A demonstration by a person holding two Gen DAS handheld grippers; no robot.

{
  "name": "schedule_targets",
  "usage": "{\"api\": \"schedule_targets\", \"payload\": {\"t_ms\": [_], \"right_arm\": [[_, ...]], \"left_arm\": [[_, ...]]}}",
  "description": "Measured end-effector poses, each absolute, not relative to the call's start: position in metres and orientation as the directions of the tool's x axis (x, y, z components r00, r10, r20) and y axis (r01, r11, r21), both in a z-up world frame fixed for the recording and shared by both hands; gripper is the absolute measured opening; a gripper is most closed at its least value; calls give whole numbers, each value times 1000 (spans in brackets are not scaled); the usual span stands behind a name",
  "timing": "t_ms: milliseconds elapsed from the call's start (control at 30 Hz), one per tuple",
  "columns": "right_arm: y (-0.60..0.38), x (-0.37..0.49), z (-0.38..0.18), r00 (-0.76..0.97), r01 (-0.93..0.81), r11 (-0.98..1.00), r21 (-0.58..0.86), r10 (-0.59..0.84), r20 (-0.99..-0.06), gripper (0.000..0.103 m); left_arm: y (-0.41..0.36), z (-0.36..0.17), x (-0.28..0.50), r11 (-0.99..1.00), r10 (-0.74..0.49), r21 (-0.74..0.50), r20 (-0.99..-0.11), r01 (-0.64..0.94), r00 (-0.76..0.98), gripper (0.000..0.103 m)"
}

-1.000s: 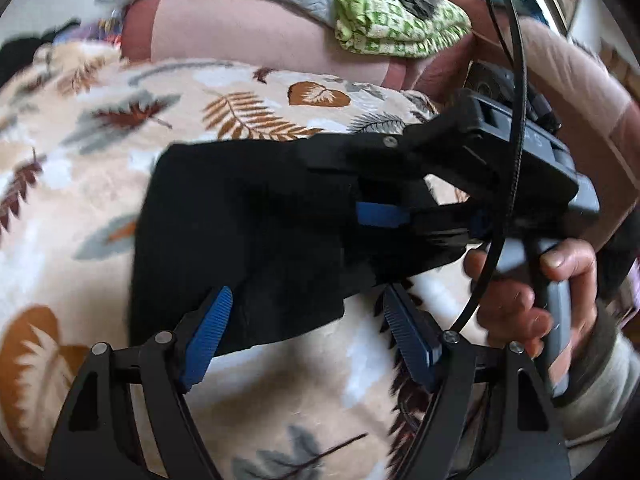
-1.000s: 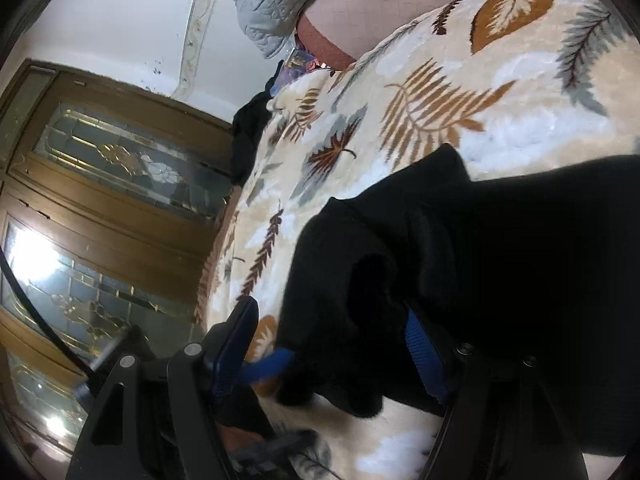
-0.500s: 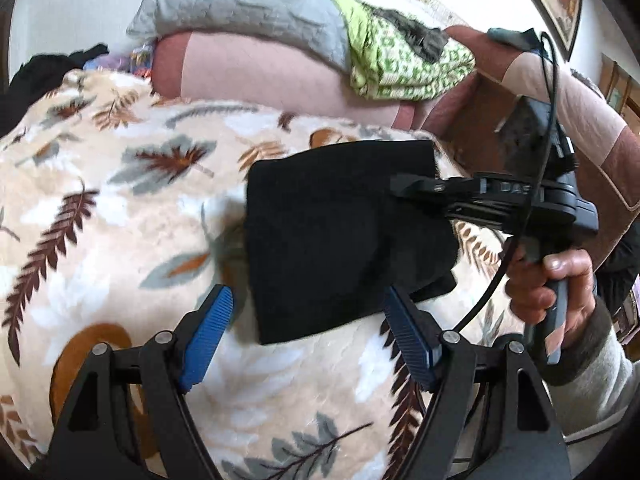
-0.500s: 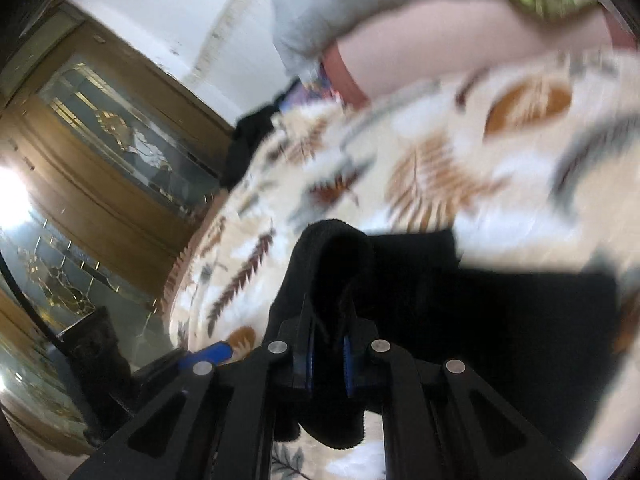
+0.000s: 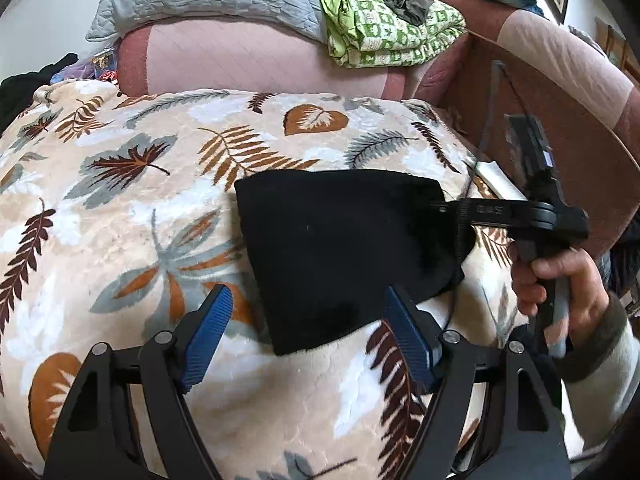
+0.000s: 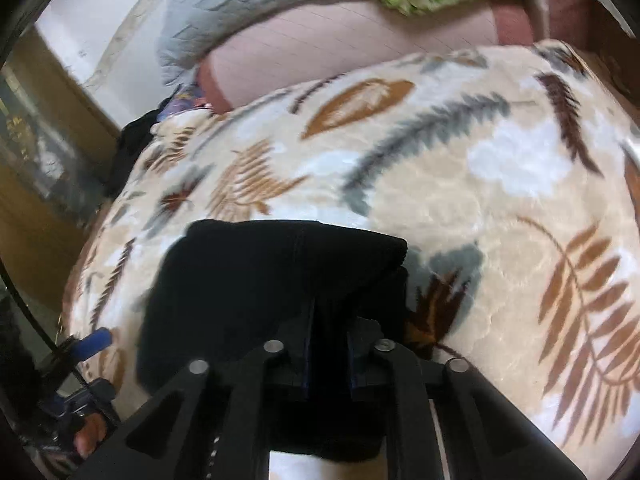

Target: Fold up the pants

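Leaf-print blanket (image 5: 120, 216): folded black pants (image 5: 344, 248) laid centre. Left gripper (image 5: 308, 332) spread wide, empty. Right gripper (image 6: 328, 344) at 3 o'clock, jaws opening around pants edge.

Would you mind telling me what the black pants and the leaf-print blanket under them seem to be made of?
Black pants: probably a soft knit or fleece; matte, lightless surface and a thick rounded fold edge, though the weave is too dark to read. Leaf-print blanket: likely plush synthetic fleece; a fuzzy pile with slight sheen and embossed ripples shows in both views.
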State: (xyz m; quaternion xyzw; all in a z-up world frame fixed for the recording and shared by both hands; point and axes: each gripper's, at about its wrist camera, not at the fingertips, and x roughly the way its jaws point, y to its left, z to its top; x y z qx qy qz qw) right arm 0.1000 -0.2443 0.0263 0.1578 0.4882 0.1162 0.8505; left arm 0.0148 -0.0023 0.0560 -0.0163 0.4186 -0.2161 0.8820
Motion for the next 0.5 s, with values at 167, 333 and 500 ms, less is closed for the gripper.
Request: {"api": "schedule_targets", "payload": {"t_ms": [167, 333, 500], "right_arm": [[-267, 72, 42, 544, -21, 850, 526, 451, -707, 56], [-252, 59, 35, 498, -47, 868, 494, 449, -742, 57], [-259, 48, 20, 482, -5, 927, 375, 331, -812, 47]], "left_arm": [[-6, 59, 28, 923, -361, -192, -731, 334, 579, 78], [-20, 54, 44, 931, -340, -178, -737, 317, 584, 78], [-36, 31, 53, 937, -302, -140, -782, 319, 545, 78]]}}
